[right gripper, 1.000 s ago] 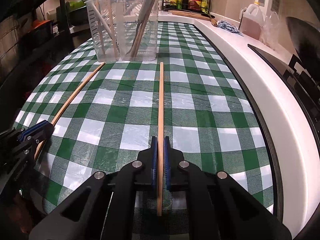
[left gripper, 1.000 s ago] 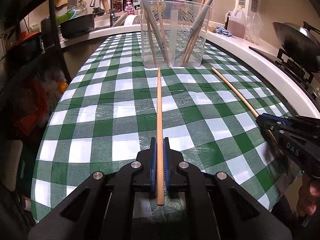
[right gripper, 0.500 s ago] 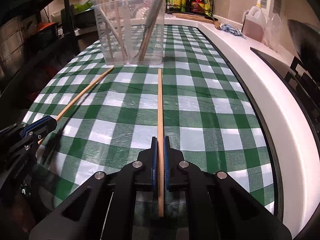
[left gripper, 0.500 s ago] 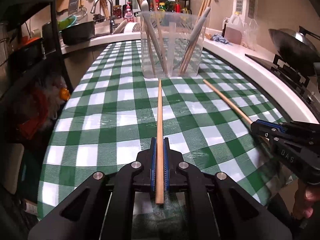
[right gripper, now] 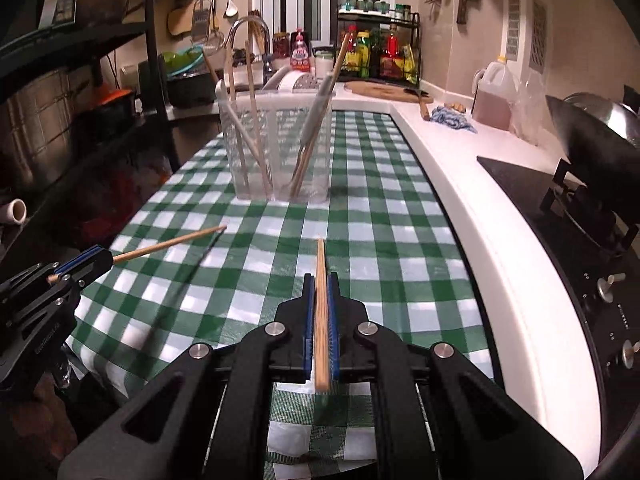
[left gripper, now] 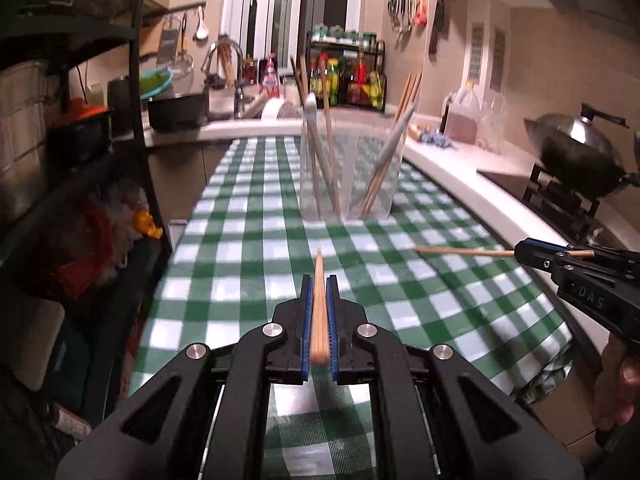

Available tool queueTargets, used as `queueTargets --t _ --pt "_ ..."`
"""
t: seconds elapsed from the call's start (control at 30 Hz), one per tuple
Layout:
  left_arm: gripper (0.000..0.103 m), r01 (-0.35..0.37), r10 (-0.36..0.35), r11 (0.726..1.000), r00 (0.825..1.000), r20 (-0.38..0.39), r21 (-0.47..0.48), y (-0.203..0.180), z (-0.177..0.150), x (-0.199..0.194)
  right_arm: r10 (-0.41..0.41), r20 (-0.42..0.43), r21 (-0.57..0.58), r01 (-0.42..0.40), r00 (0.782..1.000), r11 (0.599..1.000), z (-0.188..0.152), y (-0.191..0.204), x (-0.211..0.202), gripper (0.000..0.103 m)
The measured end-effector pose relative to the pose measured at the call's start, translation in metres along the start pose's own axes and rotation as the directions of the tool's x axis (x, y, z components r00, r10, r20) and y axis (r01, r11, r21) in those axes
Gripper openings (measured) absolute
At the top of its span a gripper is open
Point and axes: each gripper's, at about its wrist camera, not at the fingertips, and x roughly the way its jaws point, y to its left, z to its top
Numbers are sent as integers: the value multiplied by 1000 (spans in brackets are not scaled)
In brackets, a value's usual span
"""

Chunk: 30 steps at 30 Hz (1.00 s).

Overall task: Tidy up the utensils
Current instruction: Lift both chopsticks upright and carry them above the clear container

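My left gripper point(left gripper: 319, 280) is shut on a long wooden chopstick point(left gripper: 319, 304) and holds it lifted above the green checked tablecloth point(left gripper: 248, 248), pointing at the clear plastic utensil holder point(left gripper: 352, 168). My right gripper point(right gripper: 320, 278) is shut on a second wooden chopstick point(right gripper: 321, 312), also raised and pointing at the holder point(right gripper: 280, 148). Each gripper shows in the other's view: the right one point(left gripper: 532, 250) with its chopstick point(left gripper: 460, 251), the left one point(right gripper: 94, 260) with its chopstick point(right gripper: 168, 243). The holder has several chopsticks and grey-handled utensils standing in its two compartments.
A white counter edge point(right gripper: 460, 200) runs along the right, with a stove and wok point(left gripper: 576, 156) beyond. A sink with faucet point(left gripper: 228, 80) and a bottle rack point(right gripper: 376, 52) stand at the back. A dark shelf unit point(left gripper: 80, 160) borders the left.
Both grippers have lifted their chopsticks off the tablecloth and tilted up; the chopsticks now hang in the air, foreshortened, aimed toward the holder.
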Motion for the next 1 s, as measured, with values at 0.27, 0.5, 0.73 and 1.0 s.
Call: queueTargets --t 0.27,0.5,0.73,1.0 --pt "7 17 -15 1000 997 74 -23 10 35 -16 17 52 15 -18 999 1000 29 -4 -14 6" --pt "7 40 -37 999 993 108 -25 15 72 -22 48 91 13 -50 995 999 61 -3 -25 6" --pt "7 114 -110 993 991 80 -40 23 111 -21 118 33 -19 -118 992 993 94 2 -22 6" --pt "7 160 -156 984 986 55 -73 27 131 -12 146 9 -27 -146 989 989 122 5 -19 7"
